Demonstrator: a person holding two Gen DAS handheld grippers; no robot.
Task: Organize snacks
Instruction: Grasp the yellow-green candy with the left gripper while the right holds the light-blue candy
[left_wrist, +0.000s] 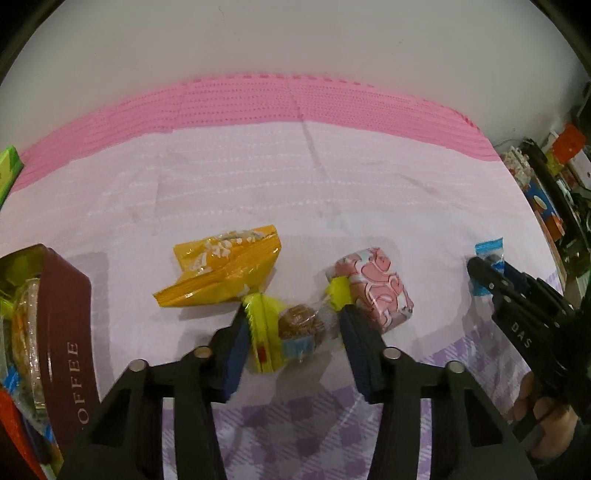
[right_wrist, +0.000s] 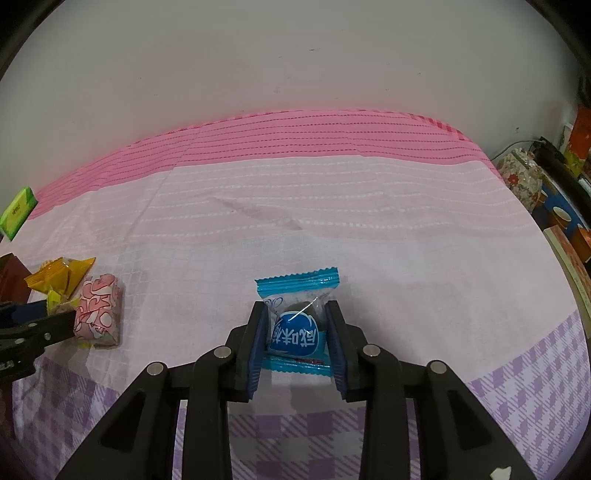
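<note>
On the pink cloth (right_wrist: 295, 206), the right tool (right_wrist: 295, 328) grips a blue packet (right_wrist: 295, 332); the left tool (left_wrist: 291, 328) brackets a yellow-green packet (left_wrist: 291, 325).

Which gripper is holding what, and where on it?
Right gripper: blue candy, gripped across its middle. Left gripper: astride the yellow-wrapped snack, grip not confirmed.

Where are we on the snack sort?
Done: some snacks sit in the coffee box. In hand: right hand-held gripper clamps the blue packet; left hand-held gripper brackets the yellow-ended snack. Left: orange packet, pink packet.
</note>
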